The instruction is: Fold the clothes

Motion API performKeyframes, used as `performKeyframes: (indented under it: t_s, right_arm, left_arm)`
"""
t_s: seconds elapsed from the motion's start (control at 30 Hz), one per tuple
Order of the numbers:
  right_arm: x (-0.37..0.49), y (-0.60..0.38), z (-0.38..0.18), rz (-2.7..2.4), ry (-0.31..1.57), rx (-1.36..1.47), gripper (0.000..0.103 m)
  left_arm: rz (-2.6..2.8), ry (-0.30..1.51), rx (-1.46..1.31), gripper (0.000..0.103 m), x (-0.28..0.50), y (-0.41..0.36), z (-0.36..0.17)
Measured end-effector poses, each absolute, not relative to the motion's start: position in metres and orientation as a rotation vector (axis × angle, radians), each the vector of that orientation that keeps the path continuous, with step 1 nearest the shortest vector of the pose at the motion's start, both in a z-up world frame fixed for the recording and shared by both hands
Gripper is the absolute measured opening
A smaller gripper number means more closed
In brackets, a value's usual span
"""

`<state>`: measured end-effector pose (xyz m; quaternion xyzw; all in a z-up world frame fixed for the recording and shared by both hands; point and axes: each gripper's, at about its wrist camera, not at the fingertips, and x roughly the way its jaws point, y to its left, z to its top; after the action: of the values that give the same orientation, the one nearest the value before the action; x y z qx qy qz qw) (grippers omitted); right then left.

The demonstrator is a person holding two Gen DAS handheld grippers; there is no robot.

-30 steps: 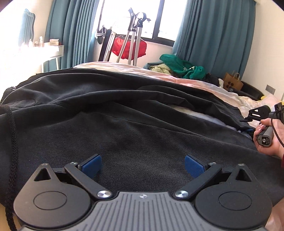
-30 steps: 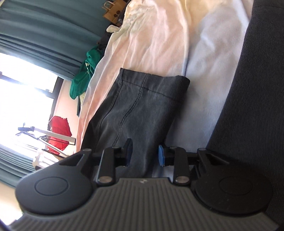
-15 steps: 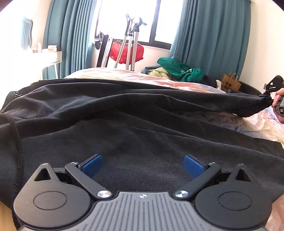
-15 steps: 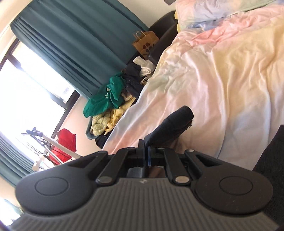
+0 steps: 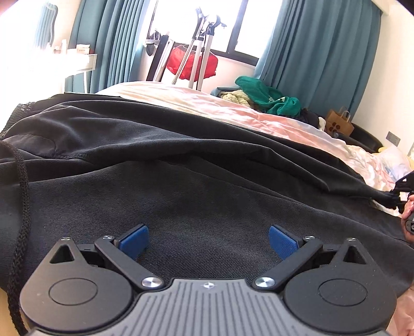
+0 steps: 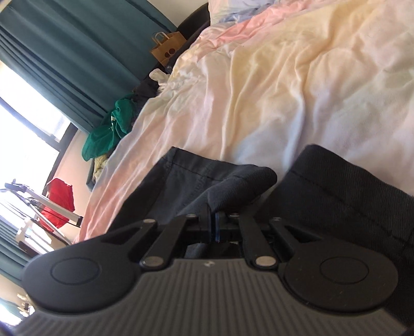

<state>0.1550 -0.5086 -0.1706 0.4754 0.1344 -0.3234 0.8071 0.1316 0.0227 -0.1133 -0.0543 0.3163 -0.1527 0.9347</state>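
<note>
Trousers (image 5: 207, 196) on the bed (image 6: 297, 85): right gripper (image 6: 212, 219) pinches one leg hem (image 6: 220, 178); left gripper (image 5: 208, 239) gapes empty. Carry hem waistward, keeping cloth taut.

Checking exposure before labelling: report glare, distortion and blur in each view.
Left wrist view: window blown out white, curtains bowed by fisheye, black trousers sharp. Right wrist view: window overexposed, horizon tilted, bedsheet slightly soft.
</note>
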Motion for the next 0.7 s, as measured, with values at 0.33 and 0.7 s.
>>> performKeyframes:
  t_s: [0.33, 0.7]
  right_arm:
    - [0.139, -0.514, -0.187, -0.699, 0.36, 1.0, 0.006]
    - [0.076, -0.462, -0.135, -0.591, 0.314, 0.891, 0.01]
  left_arm:
    - [-0.314, 0.653, -0.102, 0.1, 0.133, 0.024, -0.112]
    - [-0.307, 0.644, -0.135, 0.1, 0.126, 0.027, -0.1]
